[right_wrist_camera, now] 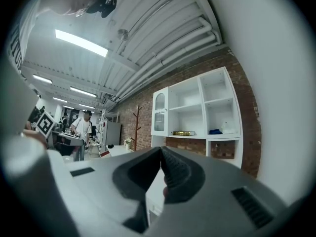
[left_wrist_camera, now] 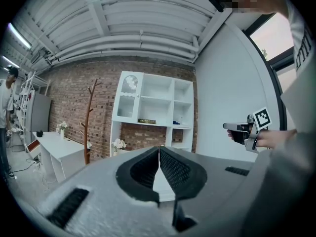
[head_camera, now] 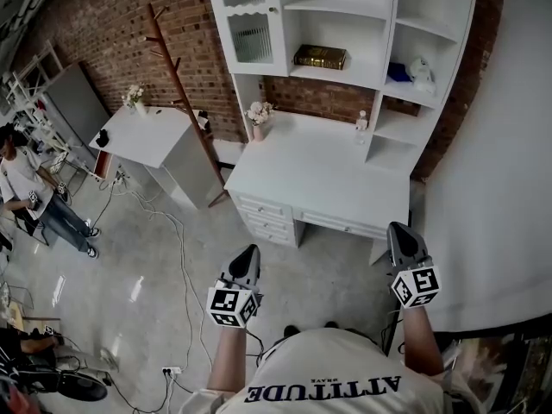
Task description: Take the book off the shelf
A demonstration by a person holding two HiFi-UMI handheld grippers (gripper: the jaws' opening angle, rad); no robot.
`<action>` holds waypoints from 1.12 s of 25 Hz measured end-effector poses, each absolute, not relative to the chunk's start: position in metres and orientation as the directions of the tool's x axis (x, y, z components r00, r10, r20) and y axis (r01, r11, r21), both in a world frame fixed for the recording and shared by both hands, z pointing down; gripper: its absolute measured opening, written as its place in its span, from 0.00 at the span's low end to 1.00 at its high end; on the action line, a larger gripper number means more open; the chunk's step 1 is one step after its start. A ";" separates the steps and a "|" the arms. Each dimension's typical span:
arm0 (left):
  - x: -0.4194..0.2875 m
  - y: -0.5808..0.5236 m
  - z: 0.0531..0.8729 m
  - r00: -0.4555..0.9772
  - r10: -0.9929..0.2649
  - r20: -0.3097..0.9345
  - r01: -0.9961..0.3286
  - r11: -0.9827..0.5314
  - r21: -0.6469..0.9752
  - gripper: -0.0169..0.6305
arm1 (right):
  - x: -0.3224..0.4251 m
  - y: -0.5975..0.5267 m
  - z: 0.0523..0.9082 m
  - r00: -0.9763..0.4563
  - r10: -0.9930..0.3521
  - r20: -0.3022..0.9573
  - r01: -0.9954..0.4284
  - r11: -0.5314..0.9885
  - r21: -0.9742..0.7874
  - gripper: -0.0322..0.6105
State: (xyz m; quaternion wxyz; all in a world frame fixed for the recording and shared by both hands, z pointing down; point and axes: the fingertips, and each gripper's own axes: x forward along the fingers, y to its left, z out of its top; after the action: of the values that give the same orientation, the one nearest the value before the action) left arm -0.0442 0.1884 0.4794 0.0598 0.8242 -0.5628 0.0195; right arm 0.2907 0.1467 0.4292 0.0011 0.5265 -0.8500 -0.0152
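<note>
In the head view the book (head_camera: pixel 320 56) lies flat near the left end of its shelf (head_camera: pixel 366 76) above the desk (head_camera: pixel 319 175), well away from you, so step closer first. In the left gripper view your left gripper (left_wrist_camera: pixel 159 152) is pressed together and empty. In the right gripper view your right gripper (right_wrist_camera: pixel 161 152) is pressed together and empty too, so spread it wide before you reach for the book's front edge.
</note>
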 end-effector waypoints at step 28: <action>-0.074 0.197 0.493 0.482 -0.872 0.090 -0.874 -0.471 0.116 0.07 | 0.237 0.185 0.434 -0.397 -0.917 0.036 -0.908 0.398 0.135 0.10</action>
State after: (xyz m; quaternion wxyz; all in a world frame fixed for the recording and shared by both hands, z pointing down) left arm -0.0736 0.1974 0.4926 0.0732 0.8576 -0.5090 0.0089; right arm 0.2372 0.1846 0.4342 0.0522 0.5468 -0.8343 -0.0464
